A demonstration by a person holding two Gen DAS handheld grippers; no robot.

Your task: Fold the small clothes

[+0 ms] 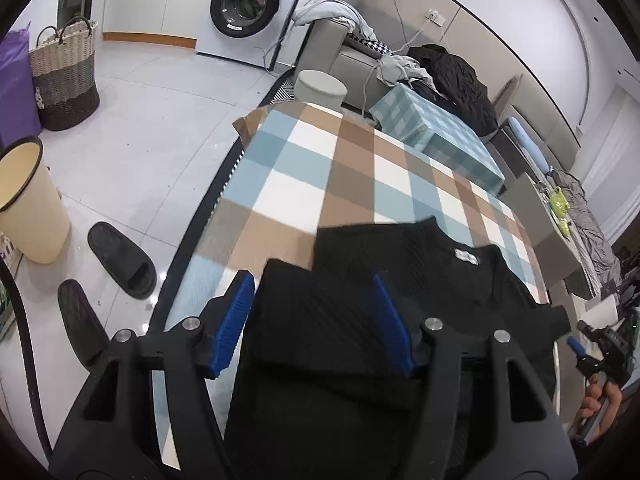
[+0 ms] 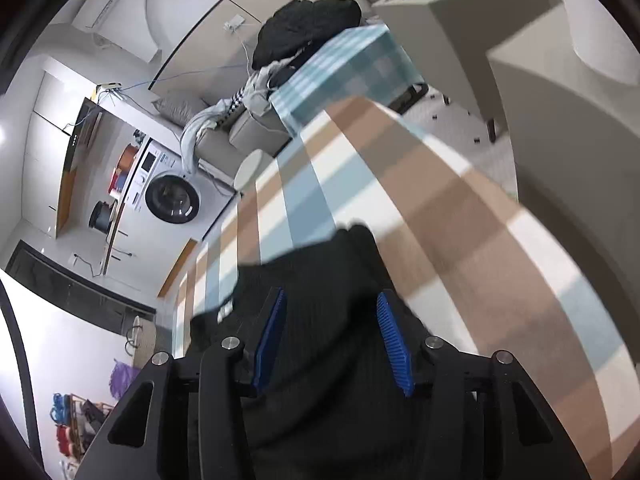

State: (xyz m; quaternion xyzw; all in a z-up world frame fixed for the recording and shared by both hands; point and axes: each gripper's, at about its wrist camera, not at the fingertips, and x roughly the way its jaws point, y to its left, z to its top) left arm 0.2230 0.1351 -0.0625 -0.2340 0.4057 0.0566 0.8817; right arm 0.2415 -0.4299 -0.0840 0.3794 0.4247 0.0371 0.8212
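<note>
A small black ribbed top [image 1: 420, 280] with a white neck label [image 1: 466, 257] lies on the checked tablecloth [image 1: 320, 168]. Its left part is folded over onto the body. My left gripper [image 1: 314, 312] is open above that folded part, blue pads either side of the cloth, nothing pinched. My right gripper [image 2: 330, 338] is open over the same black top [image 2: 320, 276], blue pads apart. It also shows small at the right edge of the left wrist view [image 1: 580, 350].
Beside the table's left edge are a cream bin [image 1: 28, 204], black slippers [image 1: 120, 260] and a woven basket [image 1: 66, 72]. A washing machine [image 1: 248, 4], a sofa with clothes [image 1: 448, 68] and a teal checked box [image 1: 440, 136] lie beyond.
</note>
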